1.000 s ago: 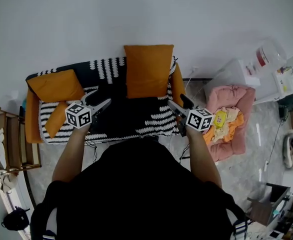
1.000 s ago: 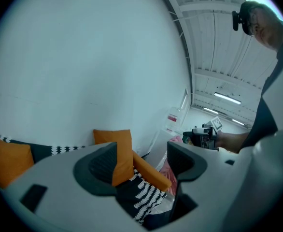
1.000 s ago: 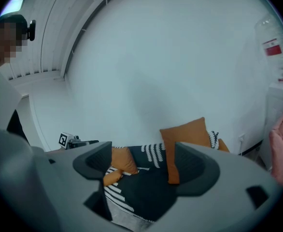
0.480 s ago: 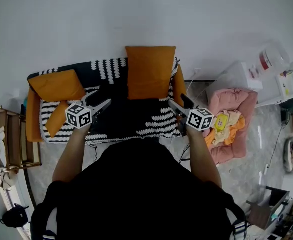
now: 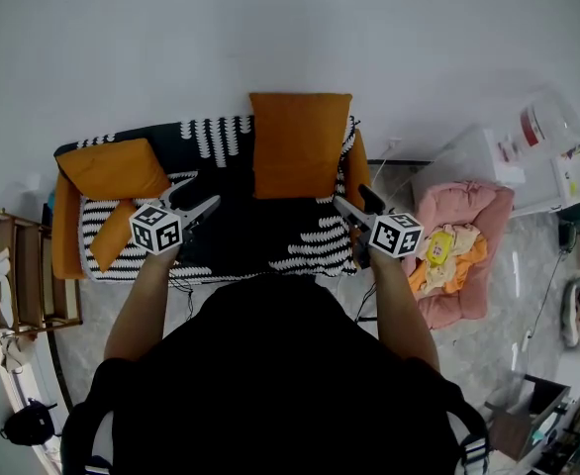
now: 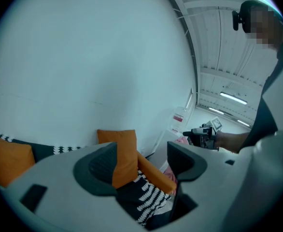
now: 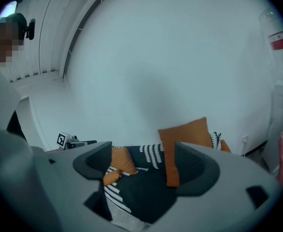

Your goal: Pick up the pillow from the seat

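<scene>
Pillow not yet reached.
Left claw [image 5: 203, 198] and right claw [image 5: 352, 201] are held wide, empty. The orange pillow [image 5: 300, 144], upper middle on the sofa [image 5: 270, 240], likely must be neared and gripped.

A pink cushioned bed [image 5: 473, 206] holding yellow and orange soft items [image 5: 443, 250] sits on the pale floor [image 5: 488, 334], beside a white cabinet [image 5: 468, 161] against the white wall [image 5: 270, 28]. At far left stand a wooden rack [image 5: 28, 275] and, nearer the camera, a black bag [image 5: 28, 430].
</scene>
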